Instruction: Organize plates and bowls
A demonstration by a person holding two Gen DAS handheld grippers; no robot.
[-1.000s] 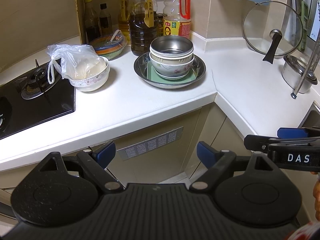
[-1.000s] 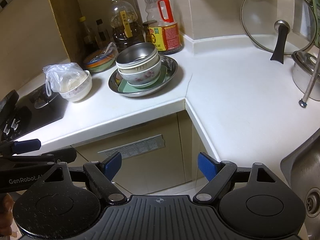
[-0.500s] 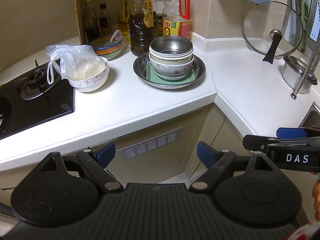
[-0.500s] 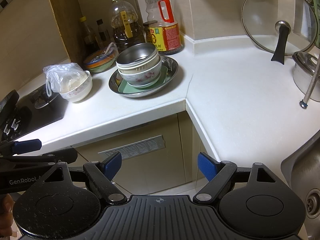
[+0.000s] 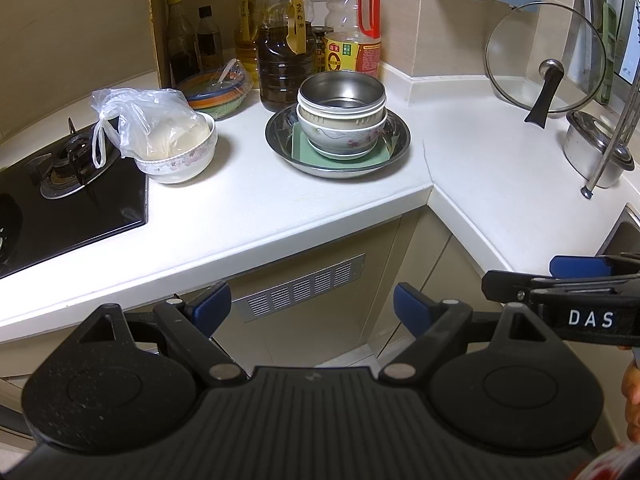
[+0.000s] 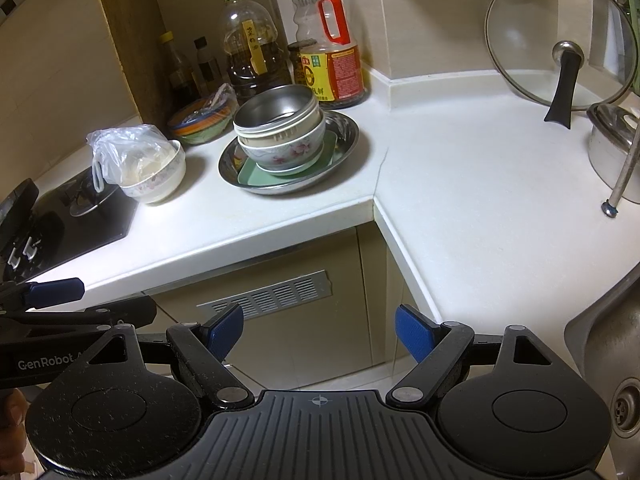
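A round steel plate (image 5: 396, 148) (image 6: 348, 136) rests on the white counter near the corner. In it lies a green square plate (image 5: 300, 152) (image 6: 250, 176), and on that a floral bowl (image 5: 340, 138) (image 6: 288, 154) with a steel bowl (image 5: 342, 94) (image 6: 276, 110) stacked on top. A second floral bowl (image 5: 180, 160) (image 6: 160, 180) with a plastic bag in it sits left, by the stove. My left gripper (image 5: 312, 306) and right gripper (image 6: 320, 324) hang open and empty in front of the counter, well short of the stack.
Oil and sauce bottles (image 5: 284, 52) line the back wall with a wrapped colourful bowl (image 5: 216, 92). A black gas stove (image 5: 60, 184) is at the left. A glass lid (image 6: 560, 40) and a steel pot (image 6: 612, 152) stand right, a sink (image 6: 608, 360) at the near right.
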